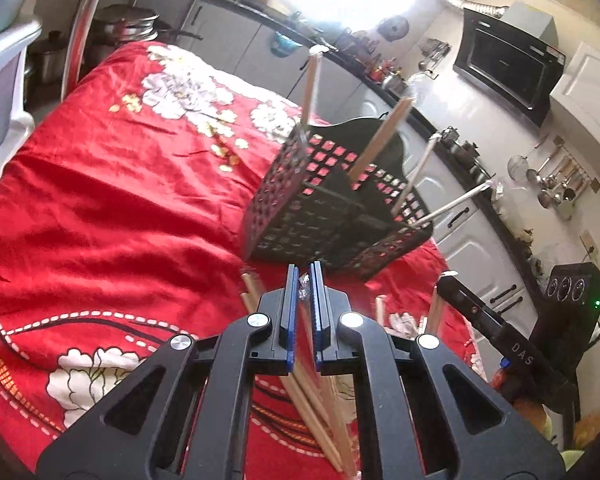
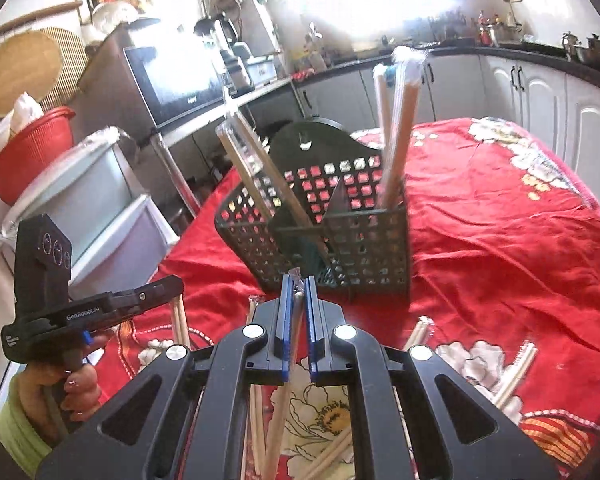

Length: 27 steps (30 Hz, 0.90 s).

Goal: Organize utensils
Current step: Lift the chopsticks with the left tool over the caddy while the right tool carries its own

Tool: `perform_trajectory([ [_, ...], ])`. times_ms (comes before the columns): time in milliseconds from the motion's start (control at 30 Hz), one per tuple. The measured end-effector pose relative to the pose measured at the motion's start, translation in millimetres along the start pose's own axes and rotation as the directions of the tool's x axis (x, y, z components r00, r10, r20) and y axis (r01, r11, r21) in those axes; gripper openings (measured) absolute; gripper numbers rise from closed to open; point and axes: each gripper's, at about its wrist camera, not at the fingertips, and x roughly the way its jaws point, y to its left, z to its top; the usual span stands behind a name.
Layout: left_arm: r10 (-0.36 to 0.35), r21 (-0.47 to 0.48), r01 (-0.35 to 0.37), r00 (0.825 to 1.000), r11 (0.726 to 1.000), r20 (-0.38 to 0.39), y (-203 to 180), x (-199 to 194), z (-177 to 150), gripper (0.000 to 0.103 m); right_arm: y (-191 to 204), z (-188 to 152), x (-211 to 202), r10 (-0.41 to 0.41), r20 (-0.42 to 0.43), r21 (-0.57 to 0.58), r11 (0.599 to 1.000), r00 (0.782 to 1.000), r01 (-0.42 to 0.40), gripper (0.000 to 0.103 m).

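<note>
lying scattered on the red floral cloth (image 1: 100,208) at its near edge: wrapped pairs of chopsticks (image 2: 516,372), pale wood in clear sleeves, some hidden under the tongs. standing just past them, nearer the far right edge in the left wrist view: a black perforated caddy (image 1: 324,216), split by dividers into compartments, with a solid arched back panel. leaning out of its compartments, tilted: several wrapped pairs (image 2: 396,132), two at the left side and a taller bunch at the right in the right wrist view.

clenching on one wrapped pair (image 1: 304,292): the left gripper (image 1: 304,280), blue pads nearly touching, crinkled sleeve tip sticking up between them, wooden sticks trailing down below the jaws. clenching likewise on another wrapped pair (image 2: 296,320): the right gripper (image 2: 298,284), sleeve end poking out at the fingertips, stick running down under the frame. both hanging above the cloth, just short of the caddy's near wall, not touching it.

showing at the left of the right wrist view: a hand (image 2: 80,388) wrapped around the other tool's grip.

stretching wide and bare to the left of the caddy in the left wrist view: wrinkled cloth reaching the far rounded edge. crowding the right edge: counter and cabinets (image 1: 456,216) close behind the caddy.
</note>
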Motion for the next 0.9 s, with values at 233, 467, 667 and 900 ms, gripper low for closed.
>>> perform_trajectory([
  [233, -0.031, 0.041, 0.03, 0.999, 0.999, 0.024, -23.2, -10.8, 1.6, 0.003, -8.1, -0.9, -29.4, -0.03, 0.06, 0.008, 1.0, 0.998, 0.03, 0.006],
  [467, -0.067, 0.089, 0.063, 0.997, 0.994, 0.044, -49.1, -22.3, 6.5, 0.003, -15.9, 1.0, -54.7, -0.056, 0.116, 0.012, 0.998, 0.992, 0.055, 0.006],
  [667, -0.094, 0.111, 0.088, 0.994, 0.99, 0.049, -63.3, -27.4, 10.1, 0.003, -16.6, 3.2, -70.8, -0.063, 0.163, 0.003, 0.998, 0.985, 0.063, 0.006],
  [900, -0.115, 0.144, 0.106, 0.992, 0.984, 0.057, -78.9, -29.0, 16.3, 0.003, -12.7, 9.6, -79.6, -0.054, 0.197, -0.01, 0.998, 0.979, 0.058, 0.006],
])
